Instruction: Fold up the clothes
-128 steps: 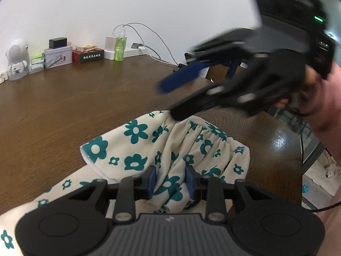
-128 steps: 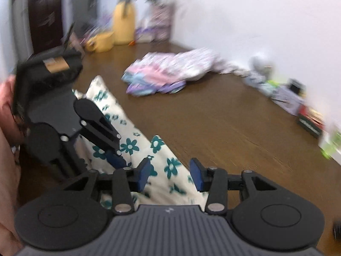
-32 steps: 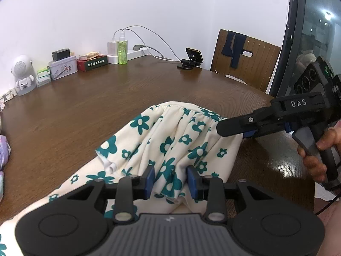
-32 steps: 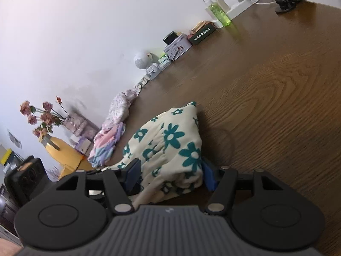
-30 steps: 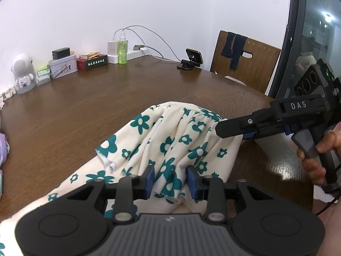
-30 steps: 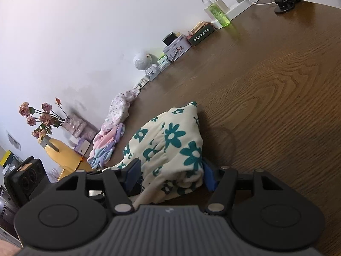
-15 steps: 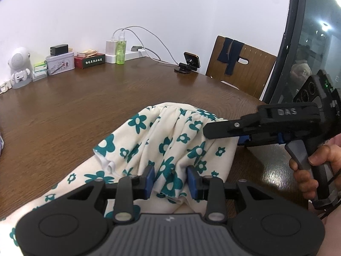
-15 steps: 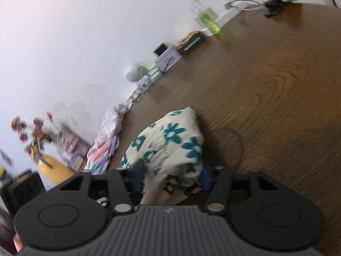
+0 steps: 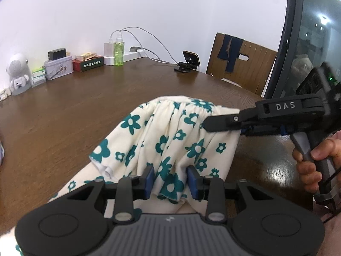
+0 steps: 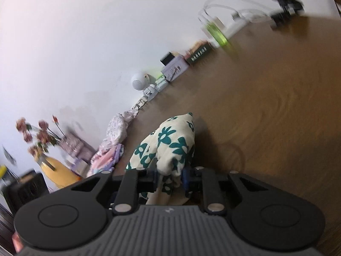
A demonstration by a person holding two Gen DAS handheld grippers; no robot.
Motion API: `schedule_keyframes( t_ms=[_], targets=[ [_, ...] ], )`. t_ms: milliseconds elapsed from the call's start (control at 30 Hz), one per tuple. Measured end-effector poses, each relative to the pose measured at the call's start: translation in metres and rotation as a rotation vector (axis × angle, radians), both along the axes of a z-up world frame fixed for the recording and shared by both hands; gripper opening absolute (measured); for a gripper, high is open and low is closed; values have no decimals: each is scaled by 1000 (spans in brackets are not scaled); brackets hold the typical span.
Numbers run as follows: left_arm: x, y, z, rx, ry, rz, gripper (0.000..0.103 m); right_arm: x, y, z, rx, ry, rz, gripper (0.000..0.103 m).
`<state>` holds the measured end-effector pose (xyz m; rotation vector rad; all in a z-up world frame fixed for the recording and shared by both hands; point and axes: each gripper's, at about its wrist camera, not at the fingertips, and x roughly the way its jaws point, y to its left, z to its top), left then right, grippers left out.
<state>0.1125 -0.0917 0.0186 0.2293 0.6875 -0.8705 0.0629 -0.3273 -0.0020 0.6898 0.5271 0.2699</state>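
Table (image 9: 64, 115): only blurry right view shows flowers (image 10: 36, 136).

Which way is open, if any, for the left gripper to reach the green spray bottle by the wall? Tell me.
Probably none yet: the left gripper is shut on the cream, teal-flowered garment, and the green spray bottle stands far across the brown wooden table.

Two close wrist views, facing crosswise, sharing floral garment (image 9: 170, 136) and table (image 9: 64, 115).
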Motion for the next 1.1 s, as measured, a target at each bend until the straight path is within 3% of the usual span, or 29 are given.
schedule_keyframes(
  t_ms=[300, 633, 867, 1100],
  targets=[
    [25, -56, 0, 29, -38, -42, 32, 2, -15, 35, -269, -98, -54, 20],
    [62, -103, -7, -15, -36, -70, 33, 18, -2, 58, -591, -167, -59, 20],
    [60, -85, 1, -40, -25, -46, 38, 17, 16, 61, -727, -199, -58, 19],
    [39, -27, 22, -2, -84, 33, 40, 15, 38, 64, -865, -237, -32, 19]
  ],
)
